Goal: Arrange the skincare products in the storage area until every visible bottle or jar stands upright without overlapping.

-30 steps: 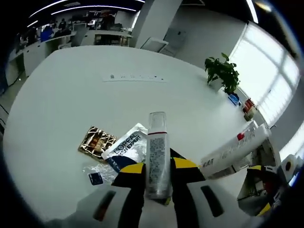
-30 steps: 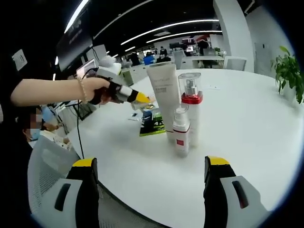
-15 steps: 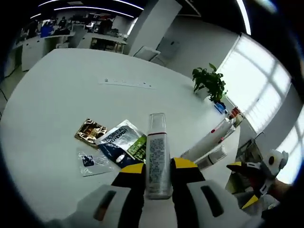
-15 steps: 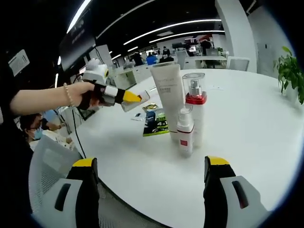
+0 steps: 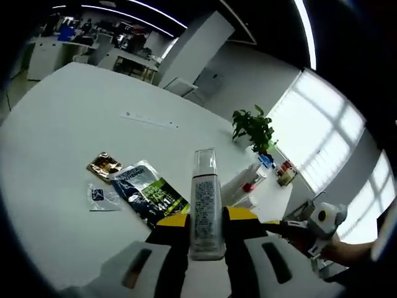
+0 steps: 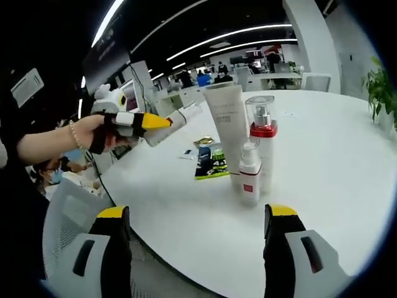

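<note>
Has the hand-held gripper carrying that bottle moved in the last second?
Yes. In the right gripper view, the left gripper with its bottle has risen and swung toward the standing white tube.

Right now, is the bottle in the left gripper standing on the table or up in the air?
In the air. The left gripper is shut on the bottle, held tilted above the table.

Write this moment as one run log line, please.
left gripper: shut on bottle, lifted | right gripper: open, empty | tube, two pump bottles: upright on table | sachets: flat
</note>
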A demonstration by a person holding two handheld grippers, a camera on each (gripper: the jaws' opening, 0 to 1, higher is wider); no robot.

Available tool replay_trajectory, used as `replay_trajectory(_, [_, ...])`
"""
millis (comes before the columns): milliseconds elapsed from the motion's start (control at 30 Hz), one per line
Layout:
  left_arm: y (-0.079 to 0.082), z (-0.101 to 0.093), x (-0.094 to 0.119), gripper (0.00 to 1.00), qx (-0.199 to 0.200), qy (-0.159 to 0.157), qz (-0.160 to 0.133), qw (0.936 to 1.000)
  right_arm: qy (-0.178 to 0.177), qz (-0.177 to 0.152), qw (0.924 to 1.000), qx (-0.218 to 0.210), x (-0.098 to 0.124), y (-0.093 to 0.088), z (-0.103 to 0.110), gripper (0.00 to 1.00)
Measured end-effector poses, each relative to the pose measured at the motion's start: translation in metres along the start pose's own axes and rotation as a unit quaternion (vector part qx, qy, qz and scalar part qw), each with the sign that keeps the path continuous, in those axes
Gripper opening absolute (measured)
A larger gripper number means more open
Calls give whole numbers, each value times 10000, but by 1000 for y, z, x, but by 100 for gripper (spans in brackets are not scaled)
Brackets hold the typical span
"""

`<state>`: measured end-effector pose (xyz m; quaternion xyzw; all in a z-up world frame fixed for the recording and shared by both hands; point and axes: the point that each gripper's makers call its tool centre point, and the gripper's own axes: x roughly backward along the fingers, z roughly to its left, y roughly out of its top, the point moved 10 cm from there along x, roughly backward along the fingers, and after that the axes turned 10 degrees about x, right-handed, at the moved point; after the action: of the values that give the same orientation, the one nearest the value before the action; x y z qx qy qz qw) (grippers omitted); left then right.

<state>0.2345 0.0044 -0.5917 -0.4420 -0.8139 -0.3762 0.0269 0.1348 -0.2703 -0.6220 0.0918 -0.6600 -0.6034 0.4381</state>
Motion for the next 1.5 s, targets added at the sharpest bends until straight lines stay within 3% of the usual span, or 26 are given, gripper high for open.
replay_trajectory(267, [-17,-24,9,23,243,-512,-236,9981,245,-101,9996,-87,0,0,2,84])
replay_trajectory(467, [-36,-45,14,22,399,-911,-343,9944,619,-381,9964,-439,1,2,4,79])
replay_trajectory(567, [-42,-56,16,22,589,-1190,-411,9903,879,-625,9914,-746,2,5,7,77])
replay_trajectory(633, [-45,-60,18,22,576,-1269,-426,9893,1038,-812,9873,-887,4,7,6,73])
replay_trajectory(767, [-49,-70,22,22,616,-1508,-428,9857,1430,-1386,9689,-1466,10,17,4,70])
replay_trajectory(867, [-52,-81,27,22,647,-1865,-460,9792,1583,-1686,9582,-1681,17,25,5,67])
replay_trajectory(900, [-53,-83,28,22,630,-1959,-457,9775,1653,-1731,9542,-1794,18,27,6,67])
replay_trajectory(1000, [-57,-90,30,22,563,-2171,-407,9737,1753,-1732,9536,-1728,20,32,10,65])
replay_trajectory(1133, [-63,-95,33,22,504,-2432,-366,9680,2109,-1954,9381,-1929,19,46,20,60])
replay_trajectory(1333, [-69,-94,38,22,551,-2589,-291,9639,2312,-2256,9214,-2158,15,62,25,54])
replay_trajectory(1500, [-73,-97,39,22,574,-2766,-233,9590,2374,-2386,9129,-2312,11,69,24,49])
